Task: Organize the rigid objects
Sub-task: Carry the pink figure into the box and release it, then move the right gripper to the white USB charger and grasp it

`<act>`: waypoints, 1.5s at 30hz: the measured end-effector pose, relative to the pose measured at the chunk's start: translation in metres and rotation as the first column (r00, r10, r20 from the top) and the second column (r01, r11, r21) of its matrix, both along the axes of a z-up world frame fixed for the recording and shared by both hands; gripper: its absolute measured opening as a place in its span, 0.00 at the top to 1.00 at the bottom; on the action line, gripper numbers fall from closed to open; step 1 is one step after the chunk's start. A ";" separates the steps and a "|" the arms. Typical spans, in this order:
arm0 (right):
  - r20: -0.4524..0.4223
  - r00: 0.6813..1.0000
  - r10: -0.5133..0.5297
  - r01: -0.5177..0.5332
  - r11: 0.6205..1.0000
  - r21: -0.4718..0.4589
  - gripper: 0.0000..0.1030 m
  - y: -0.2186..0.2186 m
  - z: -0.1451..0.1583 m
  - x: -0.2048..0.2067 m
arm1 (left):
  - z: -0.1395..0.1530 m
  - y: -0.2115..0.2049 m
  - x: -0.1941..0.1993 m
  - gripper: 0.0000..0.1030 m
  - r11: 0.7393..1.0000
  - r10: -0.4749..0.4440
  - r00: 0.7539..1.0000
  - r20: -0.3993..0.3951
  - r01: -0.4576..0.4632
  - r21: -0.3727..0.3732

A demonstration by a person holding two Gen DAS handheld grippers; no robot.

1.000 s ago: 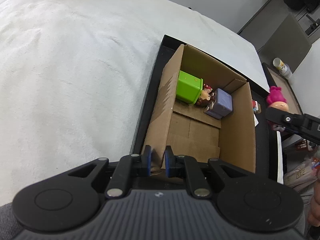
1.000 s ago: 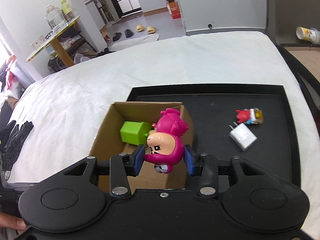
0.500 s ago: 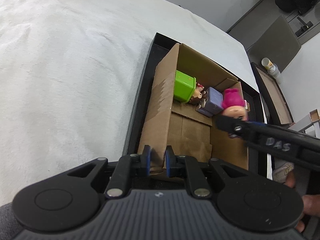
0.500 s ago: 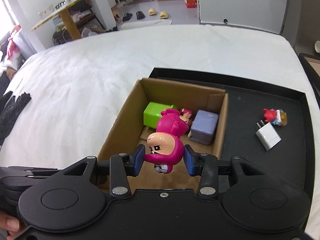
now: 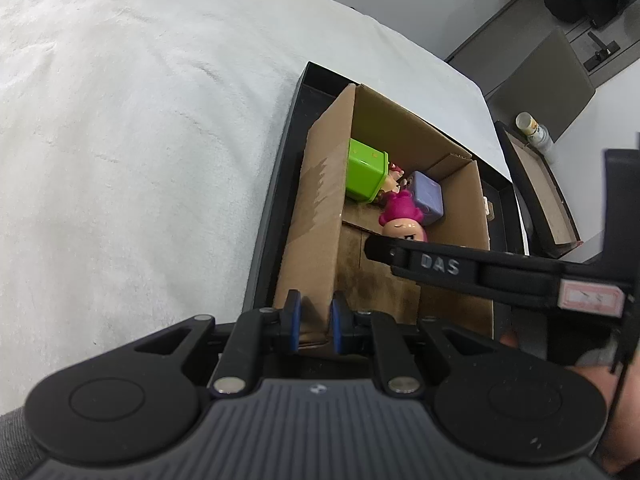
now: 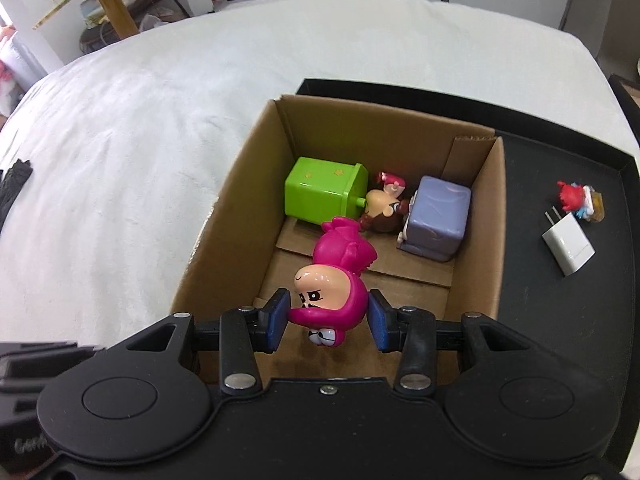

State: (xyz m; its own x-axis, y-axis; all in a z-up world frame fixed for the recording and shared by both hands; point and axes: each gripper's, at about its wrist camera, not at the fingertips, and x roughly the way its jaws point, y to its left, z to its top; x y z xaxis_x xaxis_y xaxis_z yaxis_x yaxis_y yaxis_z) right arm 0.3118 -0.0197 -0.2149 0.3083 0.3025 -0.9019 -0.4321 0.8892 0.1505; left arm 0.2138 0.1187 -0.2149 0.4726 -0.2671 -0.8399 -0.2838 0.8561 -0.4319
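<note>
A big white fluffy bed (image 6: 160, 128) holds a flat black tray (image 6: 560, 340). On the tray stands an open brown cardboard box (image 6: 240, 216). The left gripper (image 5: 313, 322) is clamped tight on the near wall of that box, so the box should not slide.

Inside the box, at the far end, lie a bright green plastic cube (image 6: 320, 194), a pale purple plastic cube (image 6: 438, 218) and a small brown toy figure (image 6: 382, 210) squeezed between them. The near half of the box floor is bare.

The right gripper (image 6: 327, 322) is squeezing a small pink plastic doll with a peach face (image 6: 332, 280). The doll hangs over the bare part of the box, below the top edge as far as I can tell, and not yet on the floor. Its long line runs from its tufted pink head to its little feet. The head points away from the gripper, toward the cubes, and the feet point back at the camera. Its face looks up.

The doll looks hard, smooth and light. It will not squash, but shiny round plastic can slip. The pads hold it at the sides, low on its body, which seems a good spot. If dropped it will likely roll or tip.

Out on the tray, well apart from the box, lie a white plug block (image 6: 568, 246) and a tiny red and blue toy (image 6: 578, 200), touching or nearly so.
</note>
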 end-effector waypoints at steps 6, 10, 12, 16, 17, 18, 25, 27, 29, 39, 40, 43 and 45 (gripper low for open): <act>-0.033 0.999 -0.035 0.036 0.999 0.017 0.59 0.002 -0.015 0.001 | -0.001 0.002 0.000 0.86 1.000 0.001 1.000 -0.002 -0.001 -0.007; -0.029 0.999 -0.034 0.035 0.999 0.037 0.58 -0.001 -0.014 -0.002 | -0.001 0.000 0.000 0.86 1.000 0.003 1.000 -0.004 -0.003 -0.004; -0.026 0.999 -0.038 0.039 0.998 0.050 0.58 -0.005 -0.012 -0.004 | -0.001 0.001 0.000 0.86 1.000 0.005 1.000 -0.005 -0.005 -0.006; -0.008 0.999 -0.039 0.040 0.996 0.079 0.58 -0.015 -0.002 -0.007 | -0.001 -0.001 0.000 0.86 1.000 0.005 1.000 -0.007 -0.005 0.001; -0.002 0.999 -0.040 0.040 0.995 0.086 0.58 -0.017 0.001 -0.008 | -0.001 -0.001 0.000 0.86 1.000 0.006 1.000 -0.008 -0.006 0.002; 0.001 0.999 -0.042 0.042 0.994 0.097 0.58 -0.020 0.005 -0.008 | -0.001 -0.002 0.000 0.86 1.000 0.008 1.000 -0.008 -0.008 0.002; 0.023 0.998 -0.052 0.047 0.985 0.166 0.57 -0.037 0.030 -0.002 | 0.000 -0.004 0.001 0.86 1.000 0.011 1.000 -0.014 -0.011 0.015; 0.026 0.998 -0.054 0.049 0.983 0.174 0.55 -0.040 0.034 -0.001 | 0.001 -0.005 0.001 0.86 1.000 0.015 1.000 -0.015 -0.014 0.020; 0.036 0.998 -0.055 0.048 0.984 0.170 0.52 -0.045 0.036 0.000 | 0.001 -0.006 0.001 0.86 0.999 0.018 1.000 -0.018 -0.017 0.027; 0.075 0.994 -0.078 0.062 0.979 0.192 0.37 -0.078 0.043 0.002 | 0.005 -0.017 0.002 0.87 0.995 0.023 0.999 -0.036 -0.019 0.094; 0.079 0.994 -0.081 0.064 0.978 0.198 0.34 -0.082 0.043 0.002 | 0.005 -0.018 0.002 0.87 0.995 0.022 0.999 -0.040 -0.018 0.102; 0.094 0.991 -0.099 0.078 0.975 0.207 0.31 -0.093 0.044 0.002 | 0.005 -0.021 0.004 0.88 0.992 0.023 0.999 -0.047 -0.017 0.124; 0.092 0.989 -0.113 0.091 0.972 0.217 0.30 -0.102 0.042 0.004 | 0.005 -0.023 0.004 0.88 0.990 0.026 0.998 -0.052 -0.019 0.140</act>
State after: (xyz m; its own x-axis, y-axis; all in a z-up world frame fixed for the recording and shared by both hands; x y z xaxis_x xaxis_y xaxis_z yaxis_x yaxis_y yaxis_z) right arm 0.3157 -0.1212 -0.1729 0.4354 0.4454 -0.7823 -0.3637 0.8820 0.2997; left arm 0.2179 0.0953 -0.2095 0.4303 -0.1351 -0.8925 -0.3232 0.9001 -0.2921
